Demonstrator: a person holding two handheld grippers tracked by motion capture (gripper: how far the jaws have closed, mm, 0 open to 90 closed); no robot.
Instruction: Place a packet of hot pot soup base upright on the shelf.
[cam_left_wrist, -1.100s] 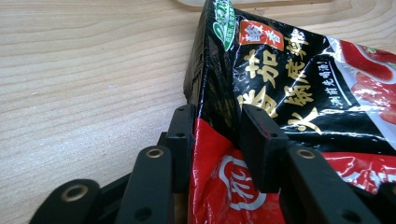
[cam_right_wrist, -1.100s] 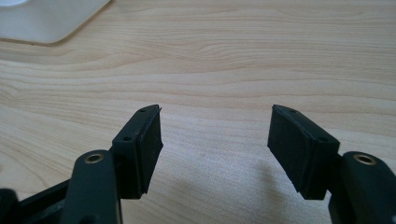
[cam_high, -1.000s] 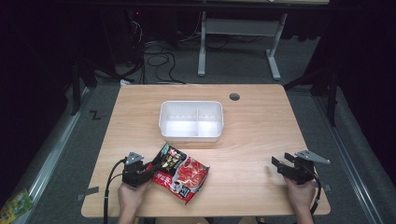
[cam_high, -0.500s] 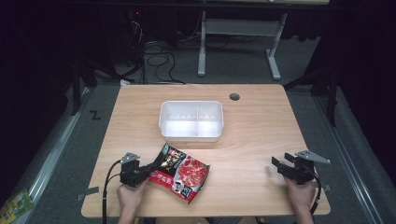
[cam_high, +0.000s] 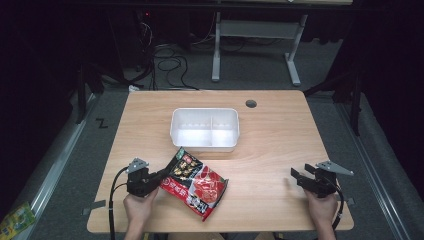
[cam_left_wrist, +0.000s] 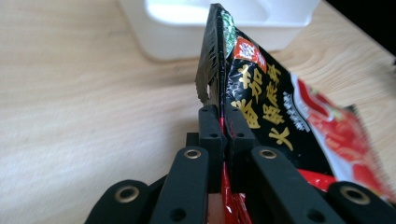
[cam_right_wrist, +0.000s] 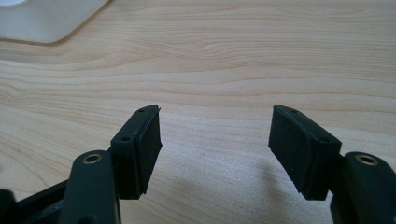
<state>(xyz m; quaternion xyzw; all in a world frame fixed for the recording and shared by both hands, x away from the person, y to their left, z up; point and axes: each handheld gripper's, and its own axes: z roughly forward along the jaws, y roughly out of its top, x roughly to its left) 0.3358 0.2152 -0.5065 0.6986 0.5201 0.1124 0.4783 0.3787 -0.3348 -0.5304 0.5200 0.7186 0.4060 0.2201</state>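
I see the red-and-black snack packet (cam_high: 195, 182) lying on the wooden surface (cam_high: 280, 135) at about 7 o'clock from the white tray (cam_high: 205, 129), just short of it. My left gripper (cam_high: 159, 177) is clamped on the packet's edge at its 9 o'clock side. My right gripper (cam_high: 300, 177), well apart at 3 o'clock, has its jaws spread with nothing between them.

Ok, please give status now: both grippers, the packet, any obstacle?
Left gripper shut on snack packet edge. Right gripper open, idle. White bin ahead, path free.
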